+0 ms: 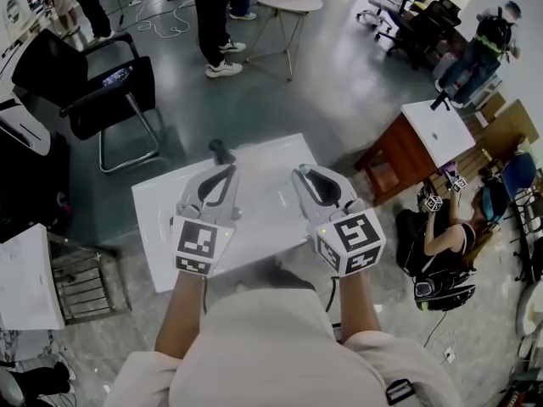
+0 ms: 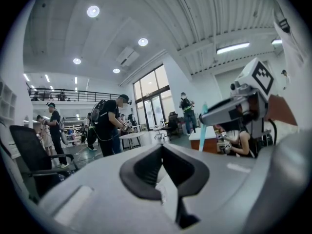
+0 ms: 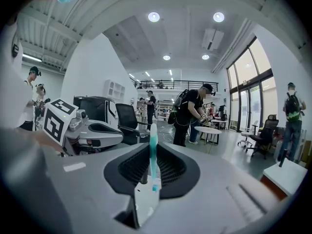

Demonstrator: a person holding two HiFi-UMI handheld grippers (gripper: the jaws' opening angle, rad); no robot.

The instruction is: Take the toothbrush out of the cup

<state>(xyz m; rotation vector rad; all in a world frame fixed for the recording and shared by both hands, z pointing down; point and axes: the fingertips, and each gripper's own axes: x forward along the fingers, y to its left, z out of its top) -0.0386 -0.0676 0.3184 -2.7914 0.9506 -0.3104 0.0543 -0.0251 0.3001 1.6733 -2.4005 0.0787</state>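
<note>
My right gripper (image 3: 152,156) is shut on a teal and white toothbrush (image 3: 153,139), which stands upright between its pads. In the left gripper view the same toothbrush (image 2: 204,129) hangs from the right gripper (image 2: 204,120), out in the air. My left gripper (image 2: 162,148) has its jaws together with nothing visible between them. In the head view both grippers, left (image 1: 227,172) and right (image 1: 303,175), hover side by side above the white table (image 1: 157,219). A small dark thing (image 1: 222,151) stands just beyond the left tips; I cannot tell whether it is the cup.
A black chair (image 1: 102,91) stands left of the table, and a brown-and-white desk (image 1: 424,138) to its right. A person sits on the floor (image 1: 441,240) at the right. Others stand near a small round table (image 1: 287,0) at the back.
</note>
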